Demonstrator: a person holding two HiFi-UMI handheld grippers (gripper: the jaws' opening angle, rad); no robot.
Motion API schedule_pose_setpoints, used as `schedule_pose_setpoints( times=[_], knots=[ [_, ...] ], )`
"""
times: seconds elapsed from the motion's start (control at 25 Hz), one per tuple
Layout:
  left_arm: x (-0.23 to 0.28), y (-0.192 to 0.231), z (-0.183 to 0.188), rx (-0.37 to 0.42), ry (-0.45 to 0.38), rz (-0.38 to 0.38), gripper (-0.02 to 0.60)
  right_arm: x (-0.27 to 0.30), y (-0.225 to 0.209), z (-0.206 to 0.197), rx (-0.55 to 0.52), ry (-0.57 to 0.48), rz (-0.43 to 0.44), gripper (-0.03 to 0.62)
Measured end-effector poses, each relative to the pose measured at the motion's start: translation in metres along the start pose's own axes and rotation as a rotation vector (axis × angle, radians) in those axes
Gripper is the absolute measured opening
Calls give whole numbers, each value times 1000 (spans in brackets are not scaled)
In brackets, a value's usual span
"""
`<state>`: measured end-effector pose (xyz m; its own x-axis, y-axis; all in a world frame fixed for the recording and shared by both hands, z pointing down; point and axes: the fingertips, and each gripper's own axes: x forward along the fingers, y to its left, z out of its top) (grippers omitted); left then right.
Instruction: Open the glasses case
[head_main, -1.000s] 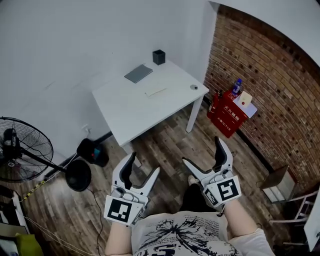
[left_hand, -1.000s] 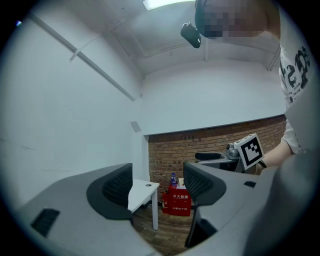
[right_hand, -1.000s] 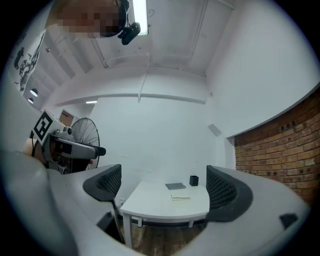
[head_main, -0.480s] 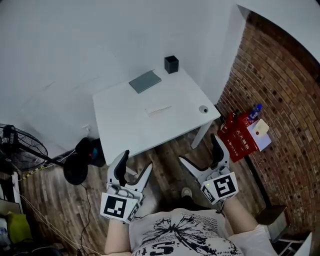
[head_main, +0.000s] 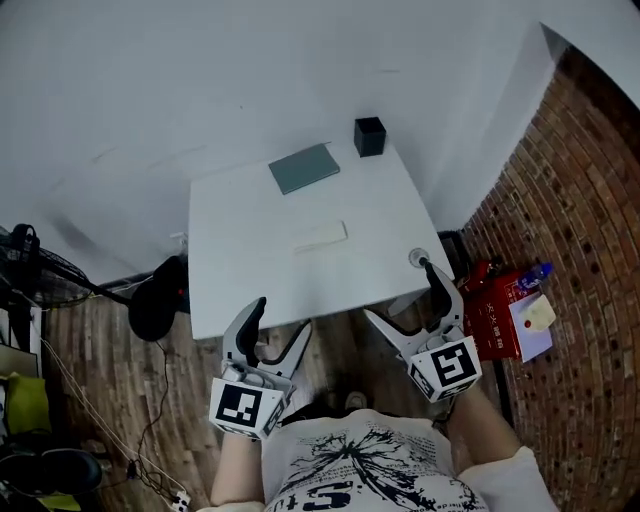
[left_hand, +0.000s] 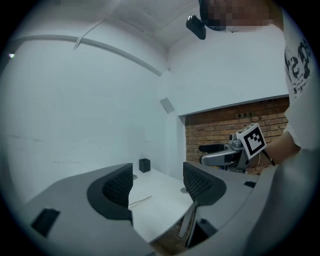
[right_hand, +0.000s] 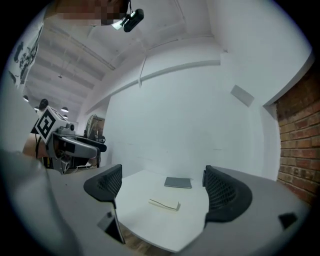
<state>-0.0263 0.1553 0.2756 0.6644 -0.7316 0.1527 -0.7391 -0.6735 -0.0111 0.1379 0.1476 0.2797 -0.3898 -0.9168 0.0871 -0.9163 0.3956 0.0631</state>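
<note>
A cream flat glasses case (head_main: 321, 237) lies shut near the middle of the white table (head_main: 250, 270); it also shows in the right gripper view (right_hand: 165, 204) and the left gripper view (left_hand: 140, 200). Both grippers hang in the air at the table's near edge, short of the case. My left gripper (head_main: 280, 318) is open with nothing between its jaws (left_hand: 157, 185). My right gripper (head_main: 400, 292) is also open and empty (right_hand: 162, 187), and points across the table top.
A grey flat rectangle (head_main: 304, 167) and a black square cup (head_main: 369, 136) sit at the table's far side, a small round thing (head_main: 418, 258) near its right edge. A fan (head_main: 30, 275) stands at the left, a red box (head_main: 500, 310) by the brick wall (head_main: 590, 250) at the right.
The view has closed in on the table, which now lies just beyond both grippers. Both grippers stay open and empty in front of the body.
</note>
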Motion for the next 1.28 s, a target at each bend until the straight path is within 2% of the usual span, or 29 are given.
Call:
schedule_pose_setpoints(
  times=[0.24,0.44,0.68,0.88,1.08,1.28],
  knots=[
    [47,26,-41,-37,123,18,307,63,-26,-43,32,129,80,522],
    [96,58,-90,-56,221,-13,307,127,-39,-85,2,251,137,523],
    [160,103,-154,-89,384,-63,307,206,-61,-138,-20,418,192,522],
    [203,123,-205,-13,538,-166,307,261,-69,-183,-69,561,266,515],
    [225,122,-251,112,712,-304,307,294,-65,-218,-118,681,361,512],
    [239,121,-272,176,801,-330,307,305,-60,-245,-182,766,457,499]
  ],
)
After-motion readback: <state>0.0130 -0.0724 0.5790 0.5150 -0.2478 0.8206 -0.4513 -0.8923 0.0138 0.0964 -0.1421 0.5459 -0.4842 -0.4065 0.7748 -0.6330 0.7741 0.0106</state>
